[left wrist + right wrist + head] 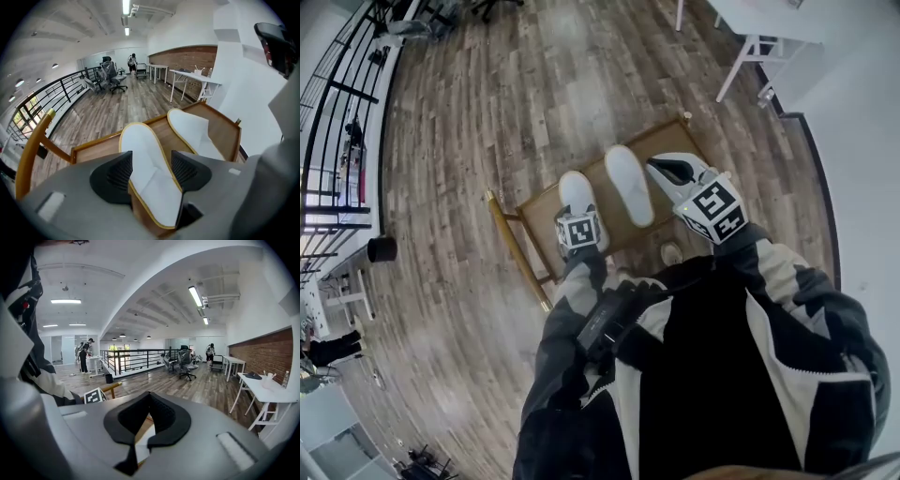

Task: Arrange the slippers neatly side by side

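1. The left claw point(152, 169) is standing wide open. Its jaws are straddling the heel end of the left slipper point(140, 140), and the pads are flanking the gold edging without pressing, so it is gripping nothing.
2. That slipper is lying flat on the tray point(96, 143), in its left half. The right slipper point(192, 129) is lying just beside it in the tray's right half, with a strip of bare wood showing between them.
3. Both are pointing toward the tray's far wall, but they are fanning slightly apart rather than running parallel.
4. The right claw point(138, 440) is hanging shut over the tray's right side, near the right slipper. Nothing is showing clamped in it.
5. The open straddle is probably setting up a grip or a nudge at the heel, where the slipper is narrow enough to fit between the jaws. The shut right claw is likely serving as a blunt pusher or a stop.
6. The tray's raised rim is boxing both slippers in. Bare wood is lying open toward the tray's left wall, while the right slipper is sitting closer to the right wall, leaving less room there.
7. The tray is standing clear of the floor point(487, 112), so a slipper going over the rim would be dropping.
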The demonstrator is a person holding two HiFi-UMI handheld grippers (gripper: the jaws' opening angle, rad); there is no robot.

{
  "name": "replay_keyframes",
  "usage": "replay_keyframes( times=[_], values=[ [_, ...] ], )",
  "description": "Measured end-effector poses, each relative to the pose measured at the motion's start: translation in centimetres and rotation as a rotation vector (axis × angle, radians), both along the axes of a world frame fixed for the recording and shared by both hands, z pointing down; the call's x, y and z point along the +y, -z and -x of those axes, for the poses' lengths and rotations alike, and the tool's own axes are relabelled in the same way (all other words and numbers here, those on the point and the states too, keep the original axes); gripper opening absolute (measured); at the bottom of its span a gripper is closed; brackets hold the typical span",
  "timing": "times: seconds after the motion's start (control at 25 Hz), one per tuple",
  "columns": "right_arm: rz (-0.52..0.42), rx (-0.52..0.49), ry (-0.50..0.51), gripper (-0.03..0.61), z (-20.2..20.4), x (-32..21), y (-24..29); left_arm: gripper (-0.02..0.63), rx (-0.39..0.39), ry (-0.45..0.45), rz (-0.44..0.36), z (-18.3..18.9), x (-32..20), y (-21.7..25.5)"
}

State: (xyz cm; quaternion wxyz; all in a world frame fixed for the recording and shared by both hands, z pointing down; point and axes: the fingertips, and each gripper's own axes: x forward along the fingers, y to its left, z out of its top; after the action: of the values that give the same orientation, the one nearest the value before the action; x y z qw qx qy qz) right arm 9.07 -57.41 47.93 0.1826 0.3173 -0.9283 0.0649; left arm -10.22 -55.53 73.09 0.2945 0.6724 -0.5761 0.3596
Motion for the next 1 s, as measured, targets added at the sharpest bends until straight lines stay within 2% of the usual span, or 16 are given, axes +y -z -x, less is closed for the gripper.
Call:
replay_keyframes(
  times=[0.16,0.32,0.4,0.44,0.48,0.64,0.88,1.0],
  values=[
    [0.003,0.017,-0.032,0.003,-1.8,-0.3,-0.3,0.279,0.054,0.029,0.073,-0.6,0.5,-2.5],
    [0.016,0.031,-0.044,0.003,-2.7,-0.6,-0.6,0.269,0.035,0.022,0.072,-0.9,-0.3,-3.0],
    [0.02,0.035,-0.039,0.003,-2.5,-0.5,-0.5,0.191,0.041,0.034,0.08,-0.7,-0.4,-3.2],
    [0.02,0.037,-0.037,0.003,-2.5,-0.5,-0.5,0.088,0.054,0.039,0.087,-0.7,-0.4,-3.4],
    [0.021,0.039,-0.037,0.003,-2.5,-0.5,-0.5,0.038,0.069,0.044,0.097,-0.8,-0.4,-3.6],
    [0.022,0.039,-0.04,0.003,-3.0,-0.6,-0.6,0.031,0.083,0.057,0.124,-0.8,-0.2,-4.0],
    [0.021,0.029,-0.01,0.003,-2.3,0.0,-0.7,0.031,0.082,0.073,0.08,-0.8,0.0,-2.5],
    [0.018,0.018,0.013,0.003,-1.7,0.2,-0.5,0.031,0.084,0.083,0.032,-0.6,0.1,-0.9]
  ],
)
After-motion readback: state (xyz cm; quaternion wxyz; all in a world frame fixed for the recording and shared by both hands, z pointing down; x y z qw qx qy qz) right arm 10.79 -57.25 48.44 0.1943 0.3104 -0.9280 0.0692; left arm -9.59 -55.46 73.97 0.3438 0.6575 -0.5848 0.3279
